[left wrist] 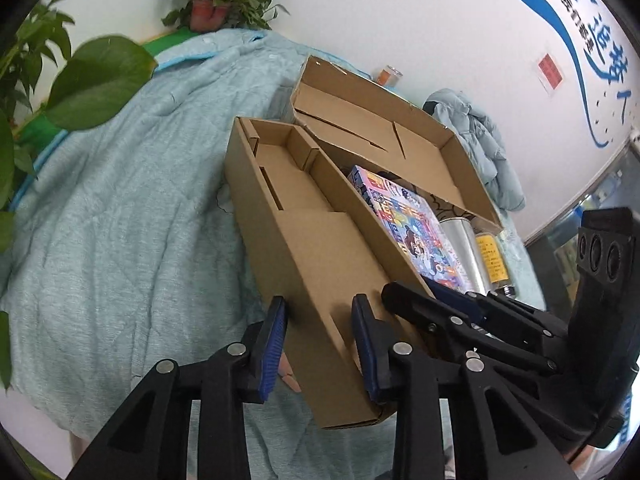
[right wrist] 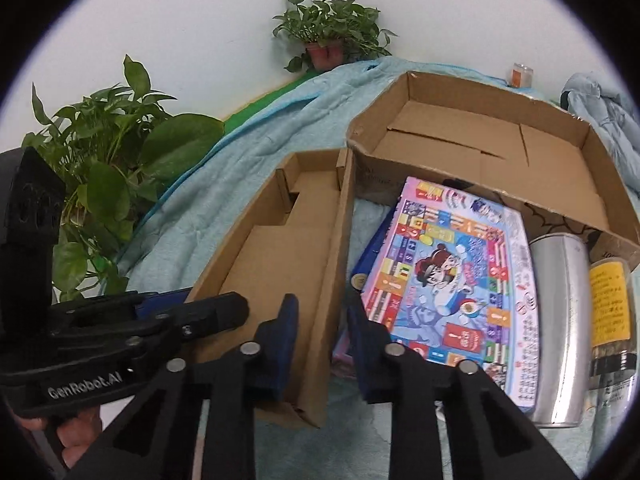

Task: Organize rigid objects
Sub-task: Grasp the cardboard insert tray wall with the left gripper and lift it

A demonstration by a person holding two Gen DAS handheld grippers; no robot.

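Note:
A long narrow cardboard box (left wrist: 320,264) lies open on a pale blue quilt (left wrist: 120,220). My left gripper (left wrist: 320,336) straddles its left wall, jaws apart around the cardboard. My right gripper (right wrist: 324,344) straddles the same box's (right wrist: 288,248) right wall, one pad inside, one outside; whether either clamps is unclear. A colourful picture box (right wrist: 452,276) lies to the right, with a silver can (right wrist: 560,320) and a yellow-labelled jar (right wrist: 612,308) beside it. A larger open cardboard box (right wrist: 500,148) stands behind them.
Potted plants stand at the left (right wrist: 112,184) and by the back wall (right wrist: 328,36). A pale blue jacket (left wrist: 480,144) lies at the right. A small orange jar (right wrist: 520,74) stands behind the large box. The other gripper shows in each view.

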